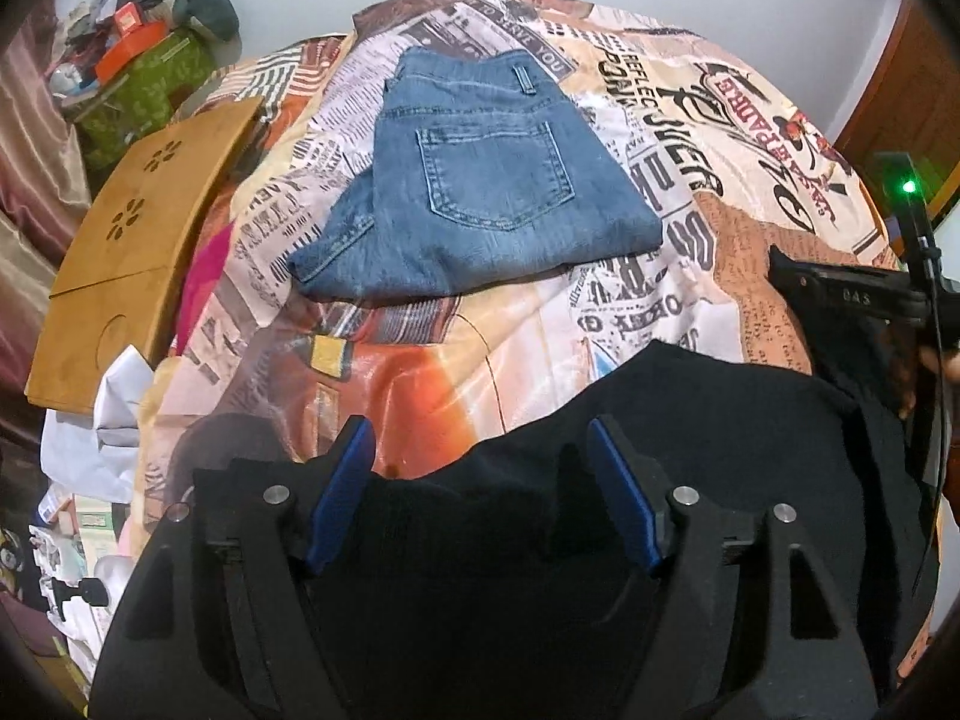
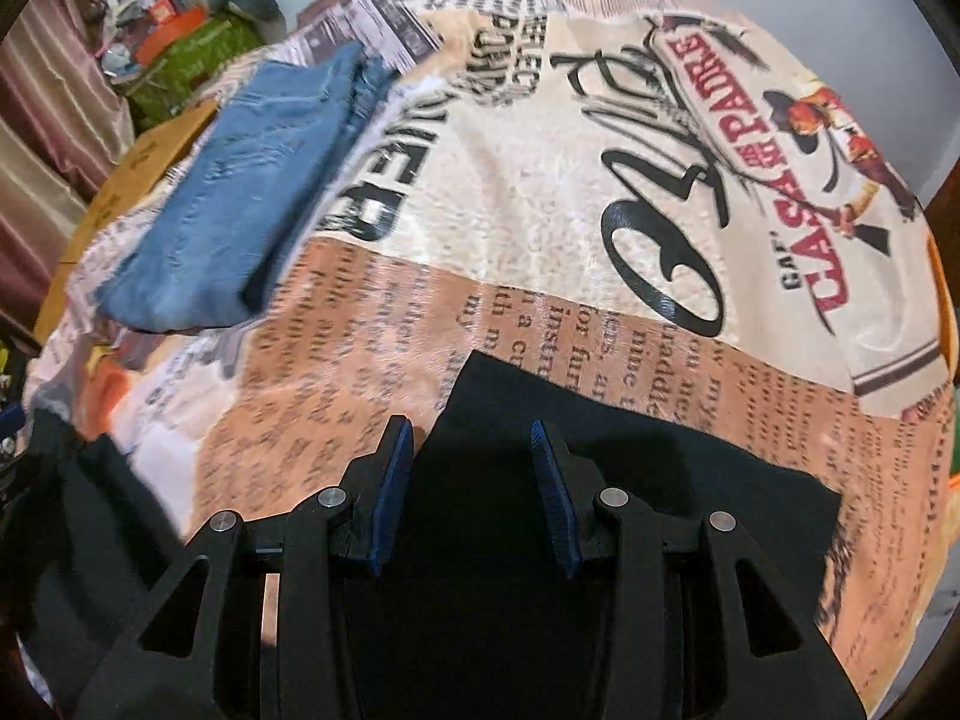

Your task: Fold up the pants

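Note:
Black pants (image 1: 708,420) lie on the printed bedspread (image 1: 522,354) near the front edge; they also show in the right wrist view (image 2: 630,480). My left gripper (image 1: 480,444) is open, its blue pads (image 1: 345,480) on either side of the black fabric's edge. My right gripper (image 2: 471,438) is open over a corner of the black pants, its blue pads (image 2: 390,492) apart. The right gripper's body (image 1: 864,294) shows at the right of the left wrist view. Folded blue jeans (image 1: 480,180) lie farther back on the bed, also seen in the right wrist view (image 2: 240,192).
A wooden lap tray (image 1: 138,228) leans at the bed's left side. A cluttered pile with a green box (image 1: 150,78) stands at the back left. White bags and papers (image 1: 90,438) lie on the floor at the left. A brown door (image 1: 900,90) is at the right.

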